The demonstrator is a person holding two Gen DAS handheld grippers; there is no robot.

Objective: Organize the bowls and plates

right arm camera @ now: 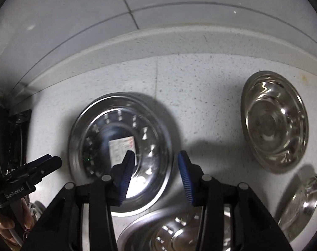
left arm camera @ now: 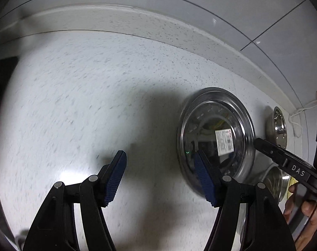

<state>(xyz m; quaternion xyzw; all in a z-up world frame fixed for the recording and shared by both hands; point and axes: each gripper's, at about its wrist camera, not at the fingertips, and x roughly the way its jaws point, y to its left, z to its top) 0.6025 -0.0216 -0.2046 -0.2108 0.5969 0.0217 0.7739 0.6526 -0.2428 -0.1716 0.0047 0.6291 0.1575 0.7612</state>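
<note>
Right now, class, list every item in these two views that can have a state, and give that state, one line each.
Left tool: open, nothing between its pads.
Right tool: open, empty, above the labelled plate's rim.
Labelled plate: right way up on the counter, sticker inside.
Steel bowl: upright, empty.
Small dish: upright, empty.
Near plate: upright, partly hidden.

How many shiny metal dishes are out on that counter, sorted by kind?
Plates with a label sticker: 1
Plates without a sticker: 1
Deep bowls: 1
Small dishes at the right edge: 1
Total: 4
</note>
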